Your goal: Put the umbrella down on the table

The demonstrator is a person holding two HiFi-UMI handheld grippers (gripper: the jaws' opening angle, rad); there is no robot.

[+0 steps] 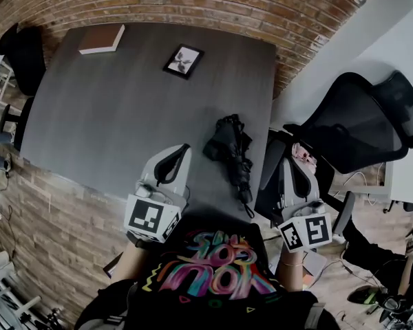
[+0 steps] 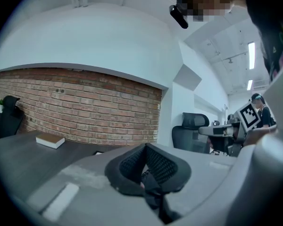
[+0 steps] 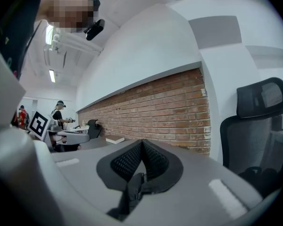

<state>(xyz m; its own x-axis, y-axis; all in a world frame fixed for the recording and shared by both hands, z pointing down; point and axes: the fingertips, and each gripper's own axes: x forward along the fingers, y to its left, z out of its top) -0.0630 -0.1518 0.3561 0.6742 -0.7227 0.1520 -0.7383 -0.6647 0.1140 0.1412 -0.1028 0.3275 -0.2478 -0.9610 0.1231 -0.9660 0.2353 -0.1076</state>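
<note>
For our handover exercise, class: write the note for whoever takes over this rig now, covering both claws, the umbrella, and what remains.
Left claw: shut, empty, over the table beside the umbrella.
Right claw: shut, empty, by the table's right edge.
Umbrella: folded, lying on the table near that edge; neither claw touches it.
Done: umbrella is down.
Left: nothing apparent.
</note>
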